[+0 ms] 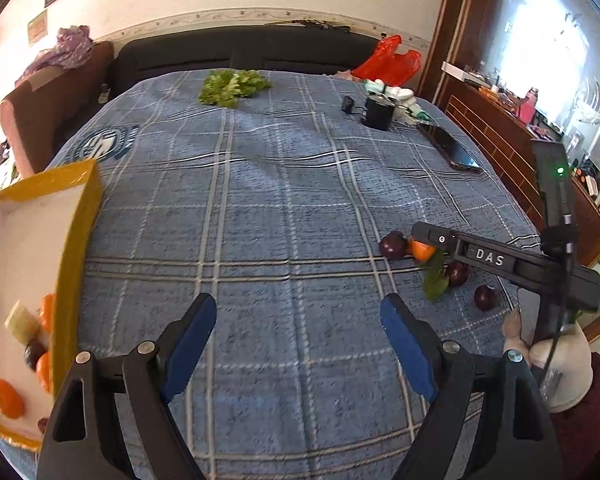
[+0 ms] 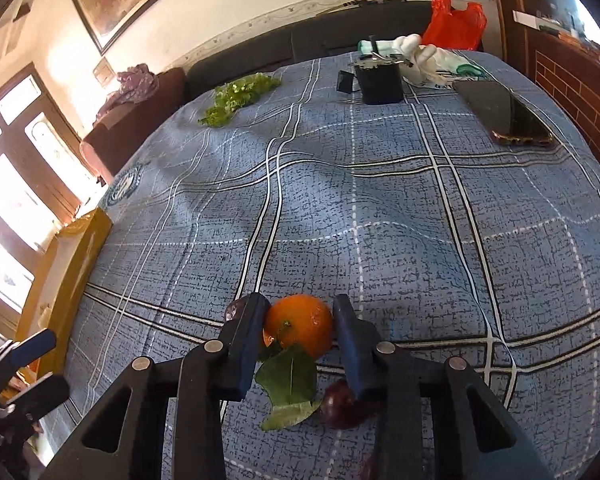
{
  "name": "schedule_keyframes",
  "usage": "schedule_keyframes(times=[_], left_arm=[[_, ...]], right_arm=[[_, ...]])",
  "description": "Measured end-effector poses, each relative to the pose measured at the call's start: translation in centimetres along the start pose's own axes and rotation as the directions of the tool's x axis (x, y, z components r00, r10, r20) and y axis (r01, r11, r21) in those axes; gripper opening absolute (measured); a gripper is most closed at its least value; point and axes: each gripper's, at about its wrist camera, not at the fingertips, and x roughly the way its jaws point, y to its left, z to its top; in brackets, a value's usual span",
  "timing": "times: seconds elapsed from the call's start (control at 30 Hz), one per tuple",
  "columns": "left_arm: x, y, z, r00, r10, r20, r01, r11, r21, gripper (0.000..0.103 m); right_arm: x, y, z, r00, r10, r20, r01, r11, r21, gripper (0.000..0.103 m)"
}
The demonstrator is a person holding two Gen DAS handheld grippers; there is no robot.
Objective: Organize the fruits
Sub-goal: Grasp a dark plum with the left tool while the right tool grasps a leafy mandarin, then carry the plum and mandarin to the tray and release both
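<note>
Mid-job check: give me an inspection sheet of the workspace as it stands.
Surface: blue plaid cloth, rumpled.
Job's things: orange with leaf between right gripper's pads; plums beside it; yellow box holding oranges and other pieces.
Clutter: greens, phone, black box, red bag.
Grippers: left gripper open, empty; right gripper closed around orange.
Cables: one down the right gripper's handle.
Surroundings: sofa, framed picture, window.

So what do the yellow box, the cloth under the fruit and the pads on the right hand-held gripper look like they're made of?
Yellow box: likely cardboard, glossy yellow outside, matte white inside, thin stiff walls. Cloth: woven fabric, matte blue plaid, with soft wrinkles. Right hand-held gripper pads: probably rubber or foam, matte blue on black plastic fingers, flanking the orange.
</note>
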Motion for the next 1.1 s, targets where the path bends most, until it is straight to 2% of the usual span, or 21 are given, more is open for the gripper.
schedule_keyframes(times=[0.13,0.27,0.43,0.5,0.53,0.57,0.73,0.9,1.1], left_arm=[[3.0,-2.8,1.4,0.999,-0.04,-0.026,0.042,0.996,0.077,0.081],[6.0,-5.9,2.6,0.997,-0.067,-0.043,0.074,0.981,0.181,0.065],[9.8,-7.6,3.7,0.995,-0.07,-0.072,0.085,0.968,0.235,0.056],[10.9,-8.1,3.9,0.994,-0.065,-0.09,0.085,0.966,0.246,0.045],[11.3,-8.2,3.9,0.991,-0.086,-0.106,0.11,0.964,0.244,0.031],[11.4,-8.3,3.8,0.988,-0.102,-0.114,0.127,0.962,0.241,0.027],[10.3,-8.2,3.3,0.995,-0.063,-0.078,0.081,0.966,0.244,0.027],[6.3,-5.3,2.9,0.999,-0.046,-0.017,0.048,0.988,0.148,0.027],[0.5,0.9,2.1,0.998,0.034,0.055,-0.034,0.999,-0.008,0.028]], right_arm=[[-1.6,-1.1,0.4,0.996,0.057,0.063,-0.06,0.997,0.052,0.038],[-2.4,-2.2,0.7,0.991,0.095,0.096,-0.105,0.989,0.103,0.038],[-2.6,-3.4,1.0,0.988,0.114,0.107,-0.13,0.979,0.157,0.039],[-2.5,-3.6,1.0,0.987,0.114,0.109,-0.131,0.977,0.168,0.039],[-2.5,-3.7,1.0,0.987,0.114,0.109,-0.132,0.976,0.173,0.039],[-2.6,-3.9,1.0,0.987,0.116,0.109,-0.134,0.975,0.176,0.039],[-2.5,-3.8,1.0,0.987,0.118,0.109,-0.136,0.975,0.174,0.039],[-2.4,-3.1,0.8,0.988,0.107,0.113,-0.123,0.982,0.146,0.039],[-2.2,-0.9,0.4,0.99,0.083,0.116,-0.09,0.994,0.063,0.039]])
